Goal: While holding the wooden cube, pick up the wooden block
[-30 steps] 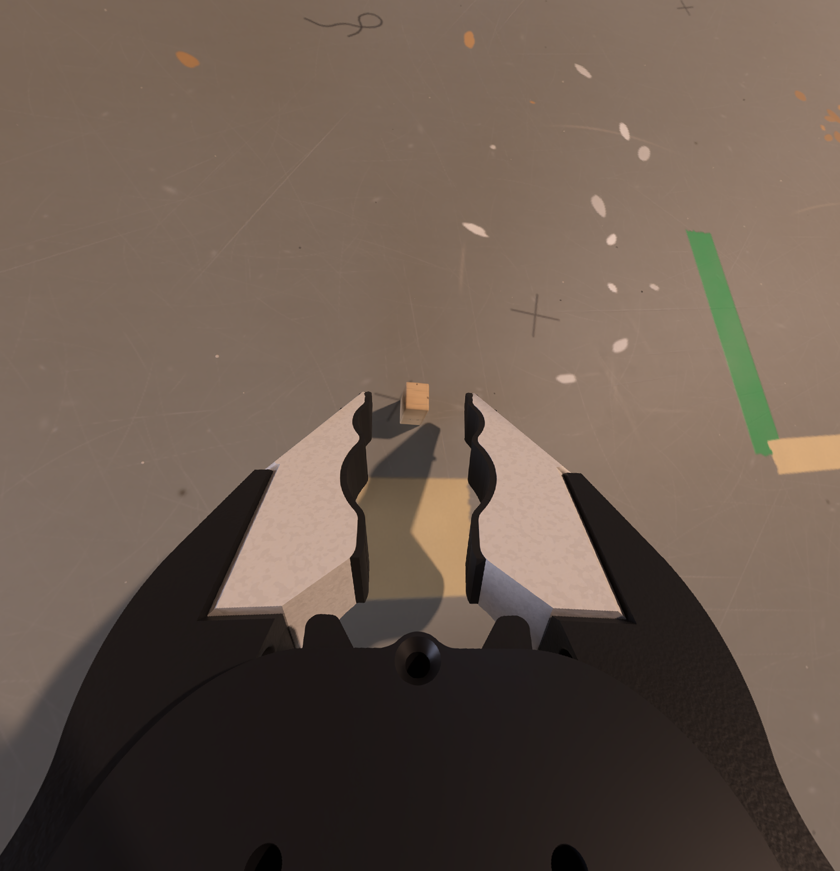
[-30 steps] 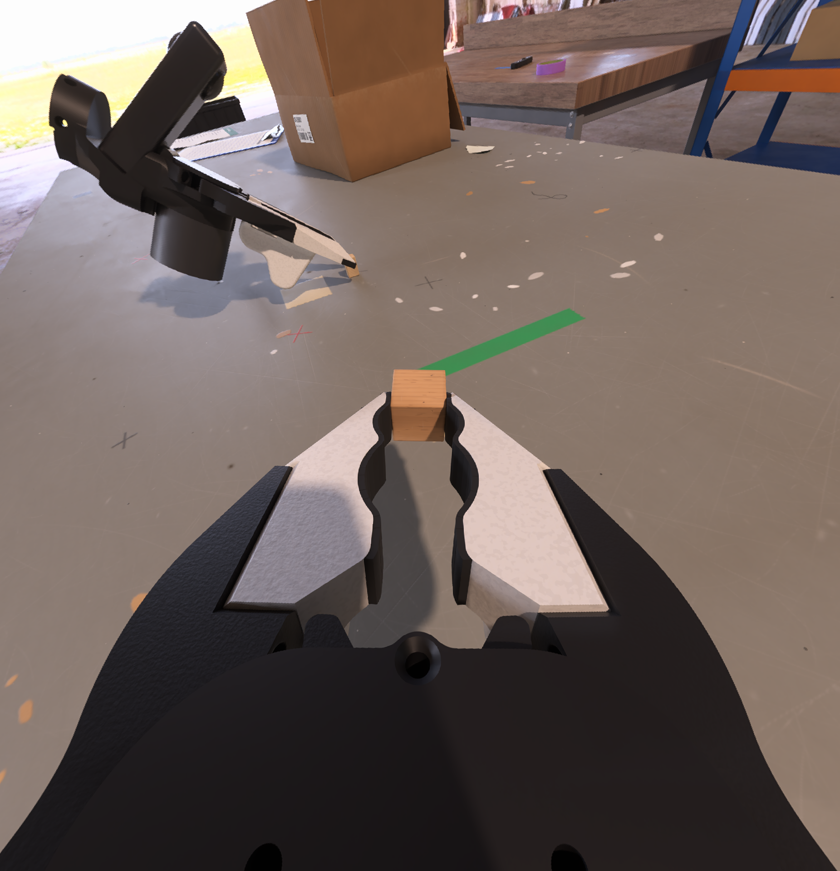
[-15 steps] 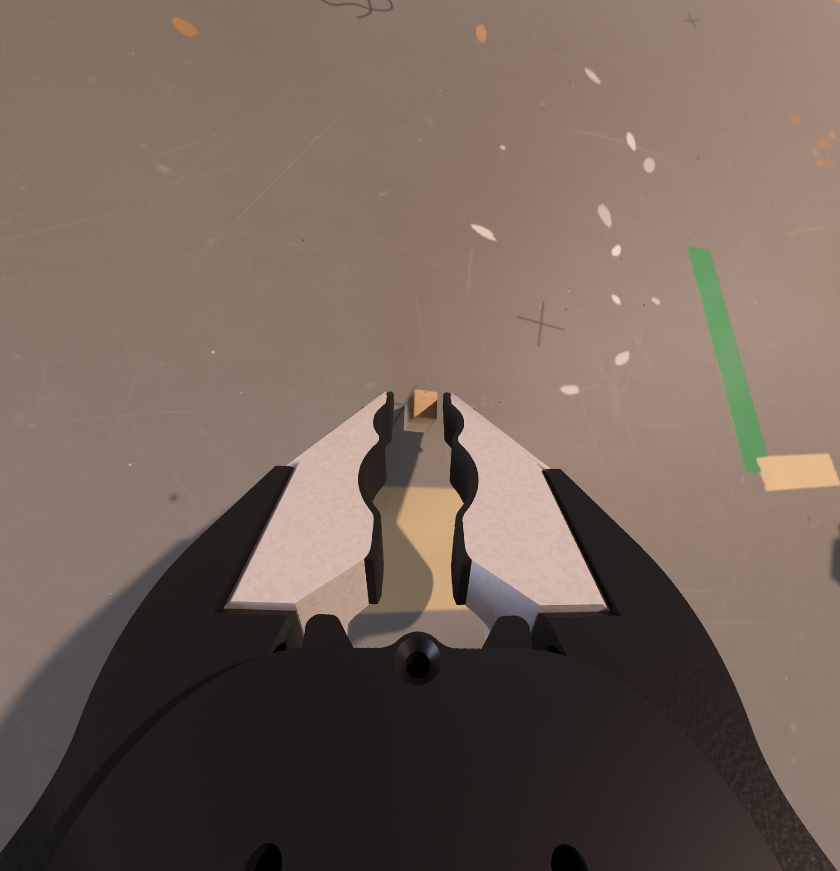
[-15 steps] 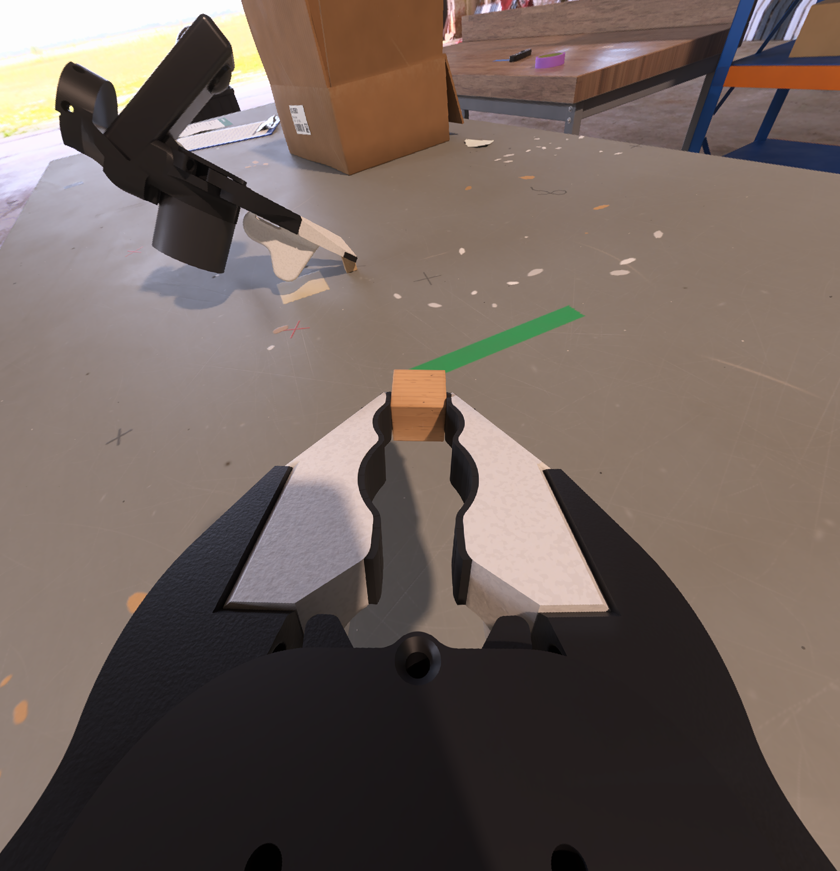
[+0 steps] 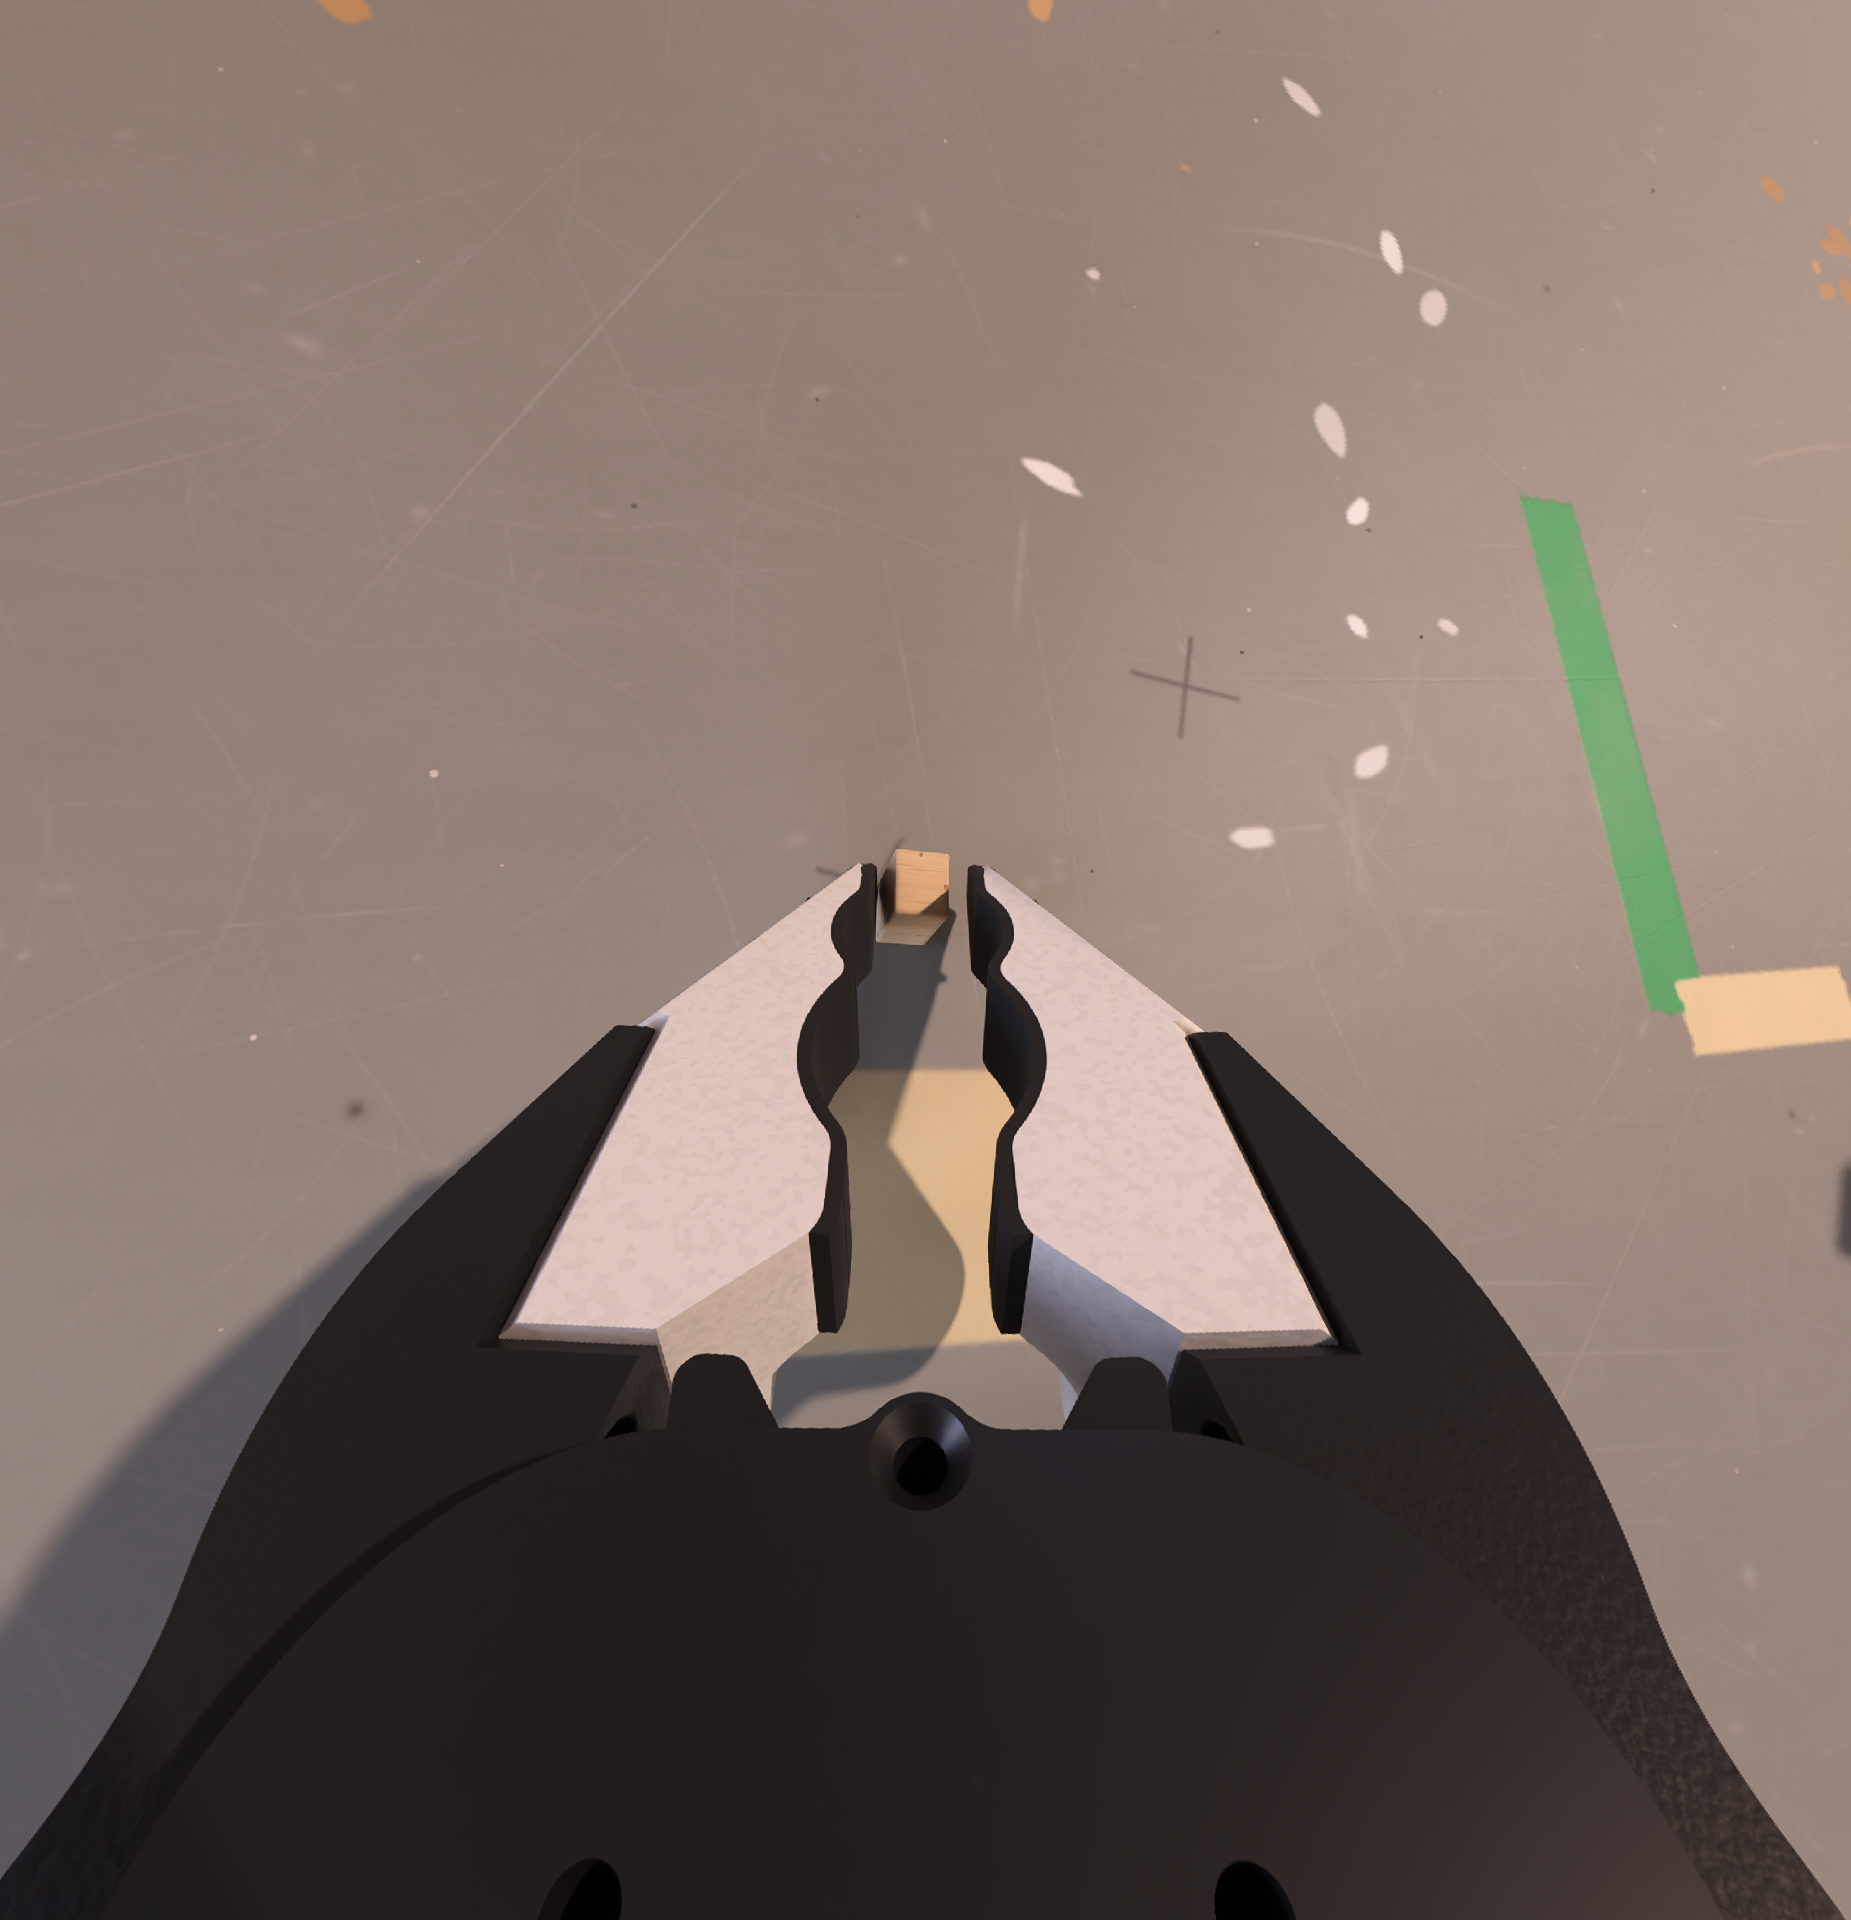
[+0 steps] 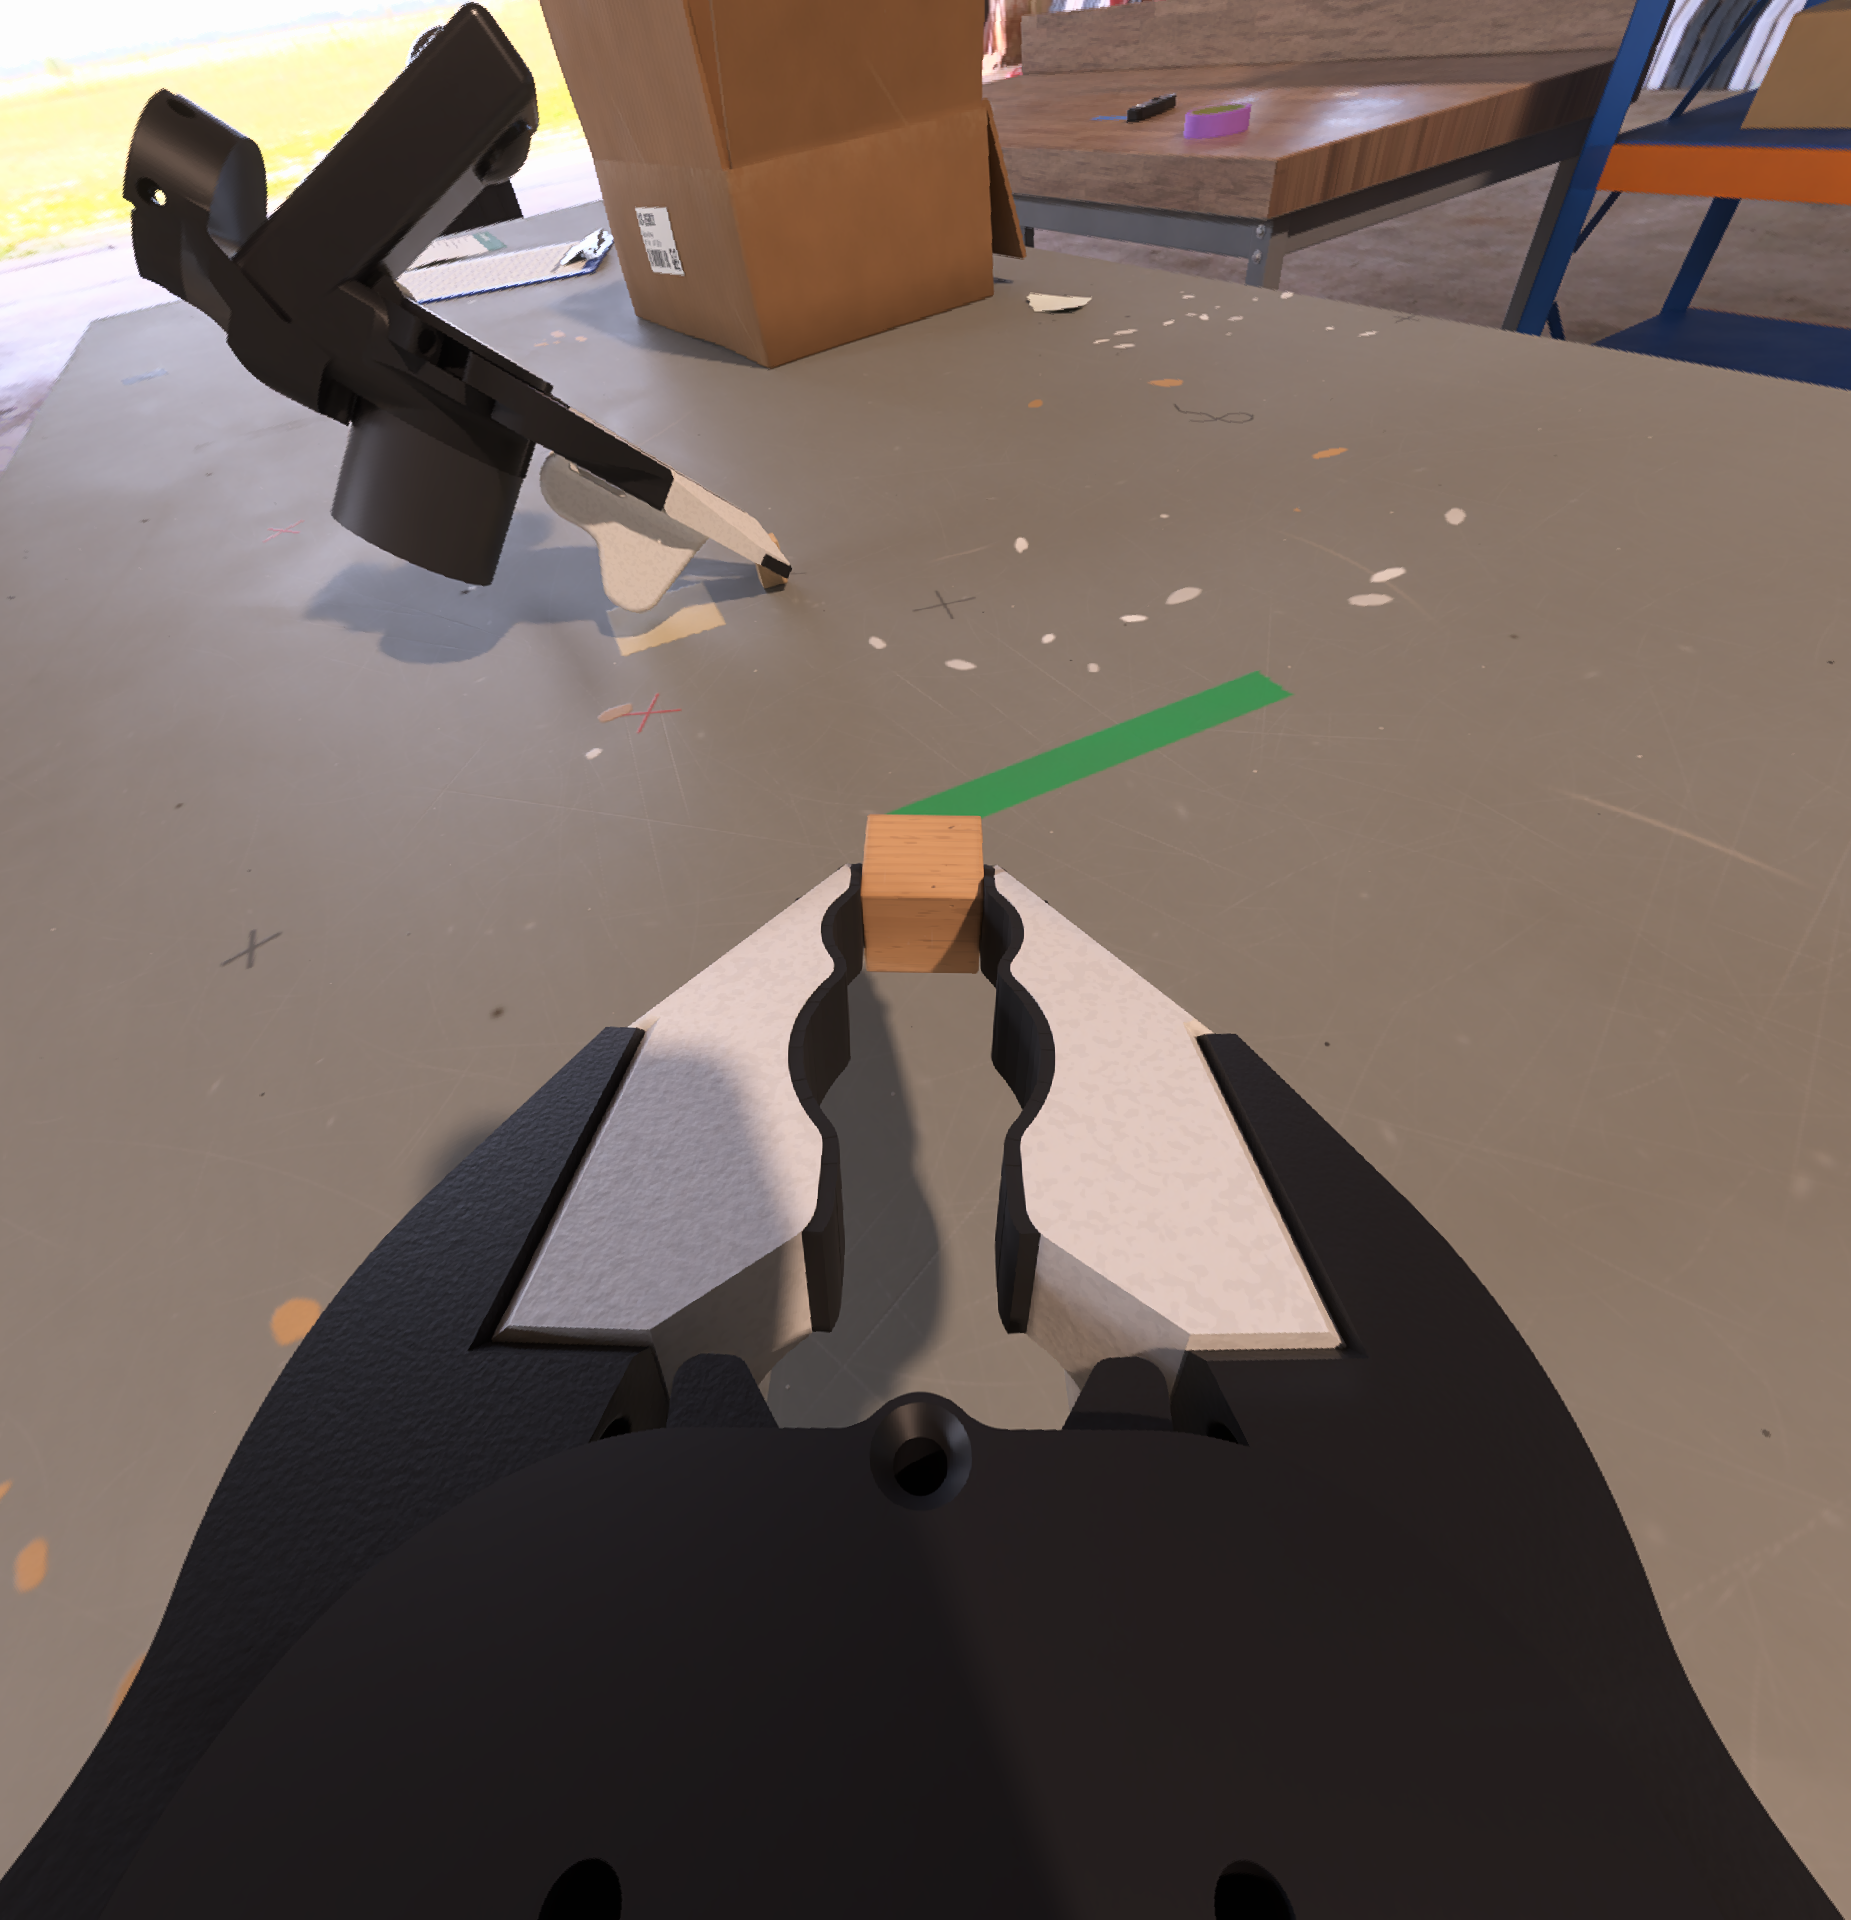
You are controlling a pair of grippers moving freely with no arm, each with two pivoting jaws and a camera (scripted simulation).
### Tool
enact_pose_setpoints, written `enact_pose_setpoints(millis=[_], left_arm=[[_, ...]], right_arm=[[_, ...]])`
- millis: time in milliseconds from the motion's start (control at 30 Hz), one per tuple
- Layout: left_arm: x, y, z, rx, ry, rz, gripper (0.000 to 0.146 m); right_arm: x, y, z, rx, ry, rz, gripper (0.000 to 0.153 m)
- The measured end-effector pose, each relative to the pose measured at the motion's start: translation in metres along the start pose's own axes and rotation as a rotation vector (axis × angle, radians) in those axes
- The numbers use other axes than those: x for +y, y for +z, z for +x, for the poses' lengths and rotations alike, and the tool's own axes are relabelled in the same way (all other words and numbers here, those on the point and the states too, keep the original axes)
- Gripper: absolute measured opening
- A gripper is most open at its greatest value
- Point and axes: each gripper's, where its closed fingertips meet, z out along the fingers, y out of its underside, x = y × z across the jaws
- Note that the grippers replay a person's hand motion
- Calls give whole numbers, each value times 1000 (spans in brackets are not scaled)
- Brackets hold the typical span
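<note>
Cardboard box at the far table edge, flaps up, contents not visible from here. Right claw clamped on wooden cube at the fingertips, cube lifted off the table, level, pointing toward the green tape strip. Left claw pitched steeply down, tips at the table surface, jaws narrow with wooden block sitting between the tips; touching the left finger, small gap on the right side, so not yet a confirmed grip. Same left claw seen from the right wrist view: body tilted nose-down, tips on the table beside a tan tape patch. Block still resting on the table. Green tape strip and tan tape piece well off to the right in the left wrist view. Open table all around both claws; box well behind the left claw, wooden bench and blue rack beyond the far edge.
</note>
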Motion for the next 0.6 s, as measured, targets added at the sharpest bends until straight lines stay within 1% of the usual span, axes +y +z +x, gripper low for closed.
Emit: enact_pose_setpoints(millis=[333, 500, 600], left_arm=[[-2, -2, 1, -6, 13, 16, 10], [-7, -7, 1, 5, 3, 70, 9], [-15, -13, -1, -6, 2, 137, 9]], right_arm=[[0, 0, 0, 1, 1, -3, 21], [0, 1, 0, 2, 1, -4, 21], [0, 1, 0, 3, 0, -4, 21]])
